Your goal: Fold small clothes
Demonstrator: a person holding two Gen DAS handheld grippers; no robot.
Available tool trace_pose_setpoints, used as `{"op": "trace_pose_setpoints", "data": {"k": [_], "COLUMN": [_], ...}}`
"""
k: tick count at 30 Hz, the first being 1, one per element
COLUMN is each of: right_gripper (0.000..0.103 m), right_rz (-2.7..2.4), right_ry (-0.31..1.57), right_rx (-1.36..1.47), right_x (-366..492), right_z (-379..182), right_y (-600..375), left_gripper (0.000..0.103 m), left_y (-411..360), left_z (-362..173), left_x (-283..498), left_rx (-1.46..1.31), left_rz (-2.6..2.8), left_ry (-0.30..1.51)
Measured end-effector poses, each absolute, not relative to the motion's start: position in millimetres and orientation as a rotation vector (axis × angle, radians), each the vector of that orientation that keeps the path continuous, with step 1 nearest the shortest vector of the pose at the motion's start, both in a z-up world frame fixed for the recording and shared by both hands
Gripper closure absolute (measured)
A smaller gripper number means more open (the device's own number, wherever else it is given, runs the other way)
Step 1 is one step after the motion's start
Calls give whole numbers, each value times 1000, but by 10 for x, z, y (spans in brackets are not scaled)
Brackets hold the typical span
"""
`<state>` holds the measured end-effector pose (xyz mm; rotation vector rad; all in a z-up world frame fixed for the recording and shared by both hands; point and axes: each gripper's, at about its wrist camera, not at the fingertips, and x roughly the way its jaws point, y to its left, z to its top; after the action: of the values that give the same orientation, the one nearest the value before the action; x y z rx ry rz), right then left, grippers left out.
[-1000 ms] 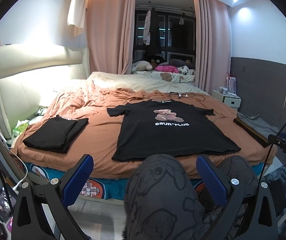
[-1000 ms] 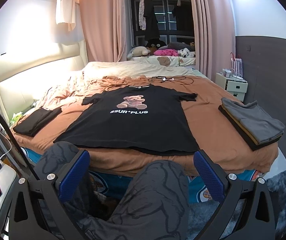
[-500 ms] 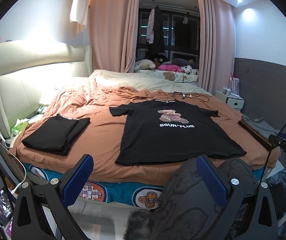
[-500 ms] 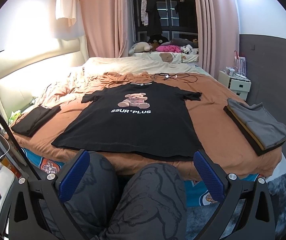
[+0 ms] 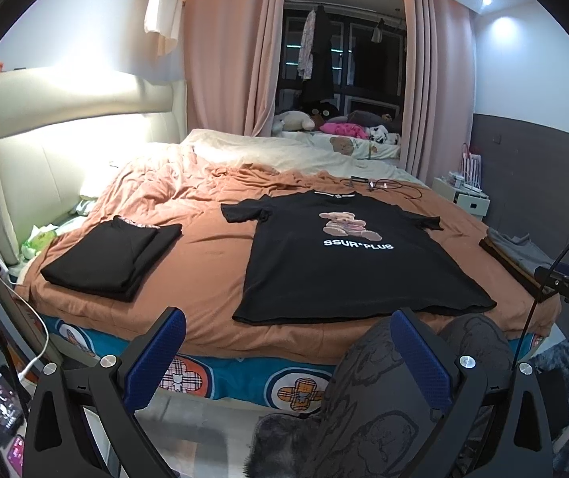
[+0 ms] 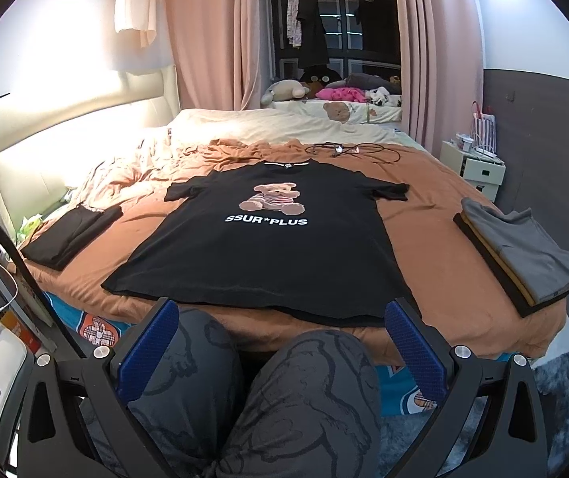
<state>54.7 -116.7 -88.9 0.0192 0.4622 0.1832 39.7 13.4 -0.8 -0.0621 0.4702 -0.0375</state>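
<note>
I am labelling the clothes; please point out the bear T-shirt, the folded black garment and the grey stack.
bear T-shirt (image 6: 268, 255): right wrist view, lower chest.
folded black garment (image 5: 109, 259): left wrist view, top face.
grey stack (image 6: 523, 251): right wrist view, top grey piece.

Your black T-shirt (image 6: 260, 263): matt soft cloth, bear print slightly glossy. Bed cover (image 6: 424, 215): smooth brown cloth, rumpled toward the far edge. Your gripper pads (image 6: 147, 348): blue textured rubbery facing on matt black plastic, shiny metal screws. Headboard (image 5: 65, 119): smooth cream padding.

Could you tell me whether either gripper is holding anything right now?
Nothing; the left gripper and right gripper are open, short of the T-shirt.
</note>
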Motion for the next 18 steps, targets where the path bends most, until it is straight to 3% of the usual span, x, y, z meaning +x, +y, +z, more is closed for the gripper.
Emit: {"op": "trace_pose_setpoints", "data": {"k": [18], "right_gripper": [0], "right_rz": [212], "right_ry": [532], "right_rx": [26], "right_x": [1659], "right_z": [-748], "right_y": [-1001], "left_gripper": [2], "left_y": [527], "left_z": [-62], "left_x": [1366], "left_rx": [-142], "left_rz": [1], "left_ry": [542]}}
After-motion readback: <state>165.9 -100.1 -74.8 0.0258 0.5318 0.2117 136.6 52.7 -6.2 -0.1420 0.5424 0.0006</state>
